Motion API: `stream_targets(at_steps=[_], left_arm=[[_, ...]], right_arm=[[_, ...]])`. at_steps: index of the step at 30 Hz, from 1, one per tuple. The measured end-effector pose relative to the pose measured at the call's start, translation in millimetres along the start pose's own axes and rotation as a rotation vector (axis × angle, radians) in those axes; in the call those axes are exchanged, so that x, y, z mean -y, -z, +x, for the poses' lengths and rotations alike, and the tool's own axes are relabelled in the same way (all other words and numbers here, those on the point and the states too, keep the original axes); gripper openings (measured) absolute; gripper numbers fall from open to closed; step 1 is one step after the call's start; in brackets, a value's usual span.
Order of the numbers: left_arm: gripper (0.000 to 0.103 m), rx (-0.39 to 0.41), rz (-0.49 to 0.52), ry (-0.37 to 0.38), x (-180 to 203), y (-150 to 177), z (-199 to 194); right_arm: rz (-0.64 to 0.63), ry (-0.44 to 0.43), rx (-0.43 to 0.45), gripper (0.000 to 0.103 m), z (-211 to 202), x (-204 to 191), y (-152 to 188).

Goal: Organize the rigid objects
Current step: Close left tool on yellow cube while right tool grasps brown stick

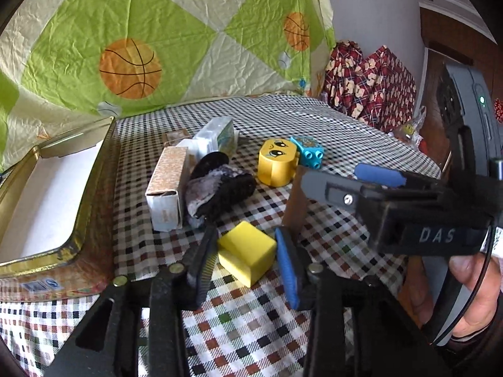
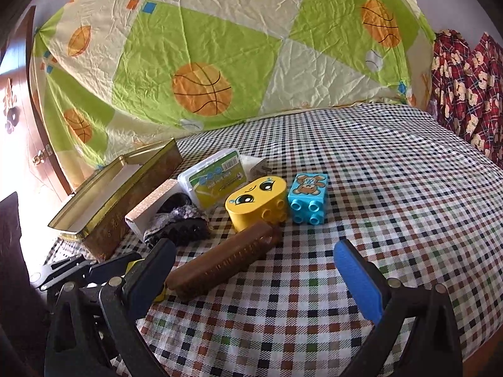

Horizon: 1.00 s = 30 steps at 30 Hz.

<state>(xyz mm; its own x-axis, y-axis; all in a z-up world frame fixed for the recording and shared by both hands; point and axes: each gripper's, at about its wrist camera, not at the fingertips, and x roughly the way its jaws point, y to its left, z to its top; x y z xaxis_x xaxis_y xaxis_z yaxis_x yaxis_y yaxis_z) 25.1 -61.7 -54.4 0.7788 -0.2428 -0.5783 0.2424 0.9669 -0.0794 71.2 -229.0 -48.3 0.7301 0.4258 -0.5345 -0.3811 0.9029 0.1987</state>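
Observation:
My left gripper is closed around a yellow block low over the checked tablecloth. My right gripper is open and empty; a brown brush lies just beyond its left finger. It also shows in the left wrist view, beside the brush. A yellow face brick and a blue monkey brick stand further back. An open gold tin sits at the left.
A tan carton, a dark rough stone and a white-green plastic case crowd next to the tin. A basketball-print quilt hangs behind. Red patterned fabric lies at the table's far right.

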Motion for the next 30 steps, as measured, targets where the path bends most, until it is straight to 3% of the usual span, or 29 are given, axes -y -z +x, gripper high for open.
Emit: stream_targets(at_steps=[8, 12, 17, 25, 30], left_arm=[[0.037, 0.068, -0.033, -0.087, -20.7, 0.6, -16.7], [0.037, 0.083, -0.055, -0.117, -32.1, -1.2, -18.5], [0.037, 0.096, -0.062, -0.107, -37.2, -1.7, -18.8], [0.037, 0.108, -0.054, -0.096, -36.9, 0.2, -20.1], [0.037, 0.126, -0.060, -0.090, -38.3, 1.1, -22.3]], right_arm=[[-0.032, -0.027, -0.041, 0.093, 6.7, -10.9, 4.7], [-0.032, -0.052, -0.106, 0.075, 19.0, -18.9, 2.6], [-0.019, -0.046, -0.146, 0.068, 27.1, -24.5, 0.7], [-0.038, -0.033, -0.148, 0.020, 20.5, -18.4, 2.6], [-0.090, -0.002, -0.129, 0.017, 20.8, -21.8, 6.5]])
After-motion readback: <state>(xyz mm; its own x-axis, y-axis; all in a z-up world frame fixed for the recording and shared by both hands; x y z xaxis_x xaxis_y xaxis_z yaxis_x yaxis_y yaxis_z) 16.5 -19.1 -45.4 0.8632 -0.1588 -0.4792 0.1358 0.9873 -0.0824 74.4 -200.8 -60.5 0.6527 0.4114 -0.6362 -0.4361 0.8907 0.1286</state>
